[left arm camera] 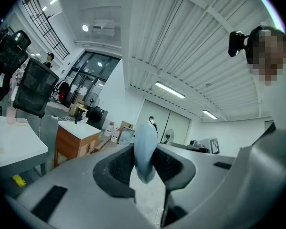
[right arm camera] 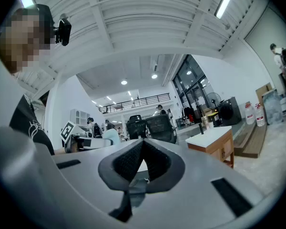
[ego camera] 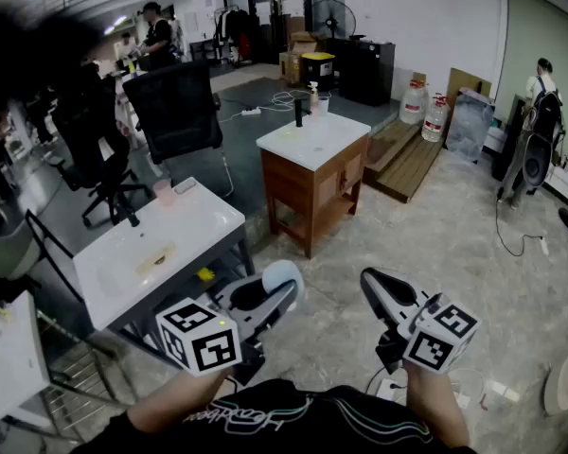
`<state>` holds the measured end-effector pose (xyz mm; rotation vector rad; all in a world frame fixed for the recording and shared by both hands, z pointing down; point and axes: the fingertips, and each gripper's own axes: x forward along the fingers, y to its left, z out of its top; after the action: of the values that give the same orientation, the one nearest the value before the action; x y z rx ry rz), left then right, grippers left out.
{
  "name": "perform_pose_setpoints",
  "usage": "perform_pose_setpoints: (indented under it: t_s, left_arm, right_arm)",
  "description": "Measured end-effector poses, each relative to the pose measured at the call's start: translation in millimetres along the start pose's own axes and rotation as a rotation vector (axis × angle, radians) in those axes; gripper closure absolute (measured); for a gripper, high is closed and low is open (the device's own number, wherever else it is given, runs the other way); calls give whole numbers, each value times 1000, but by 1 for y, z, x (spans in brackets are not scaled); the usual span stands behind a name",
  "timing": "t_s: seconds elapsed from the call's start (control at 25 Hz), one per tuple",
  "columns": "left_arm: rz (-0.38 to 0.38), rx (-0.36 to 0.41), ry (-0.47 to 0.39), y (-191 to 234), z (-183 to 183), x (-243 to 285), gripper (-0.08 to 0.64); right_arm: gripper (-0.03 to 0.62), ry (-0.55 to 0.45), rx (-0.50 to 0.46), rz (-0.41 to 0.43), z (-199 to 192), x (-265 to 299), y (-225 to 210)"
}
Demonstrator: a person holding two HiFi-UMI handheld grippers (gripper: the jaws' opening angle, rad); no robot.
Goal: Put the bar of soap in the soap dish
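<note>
A pale blue bar of soap stands on edge between the jaws of my left gripper, which is shut on it and held level in front of me. In the left gripper view the soap sticks up out of the dark pads. My right gripper hangs beside it on the right, shut and empty, and its own view shows the jaws meeting at the tip. A small yellowish thing lies on the white sink top. I cannot tell whether it is the soap dish.
The white sink top stands left of the grippers, with a pink cup at its far corner. A wooden cabinet with a white top and black tap stands ahead. Black office chairs, water jugs and people stand farther off.
</note>
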<state>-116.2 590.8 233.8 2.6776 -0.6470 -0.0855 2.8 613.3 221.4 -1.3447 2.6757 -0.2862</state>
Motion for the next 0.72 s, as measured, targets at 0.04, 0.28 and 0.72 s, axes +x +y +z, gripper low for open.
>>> perform_pose_setpoints:
  t_s: [0.04,0.28,0.72]
  left_arm:
    - [1,-3,0,3,-1,-1,431]
    - [35,-33,-16,43,-7,-3,432]
    - [36,-100,40,195,5,53,431]
  right_arm:
    - [566,6,15,8,-5,3,1]
    - [566,41,55,16,-30,32,-10]
    - [565,35,112,-8,-63,162,-95]
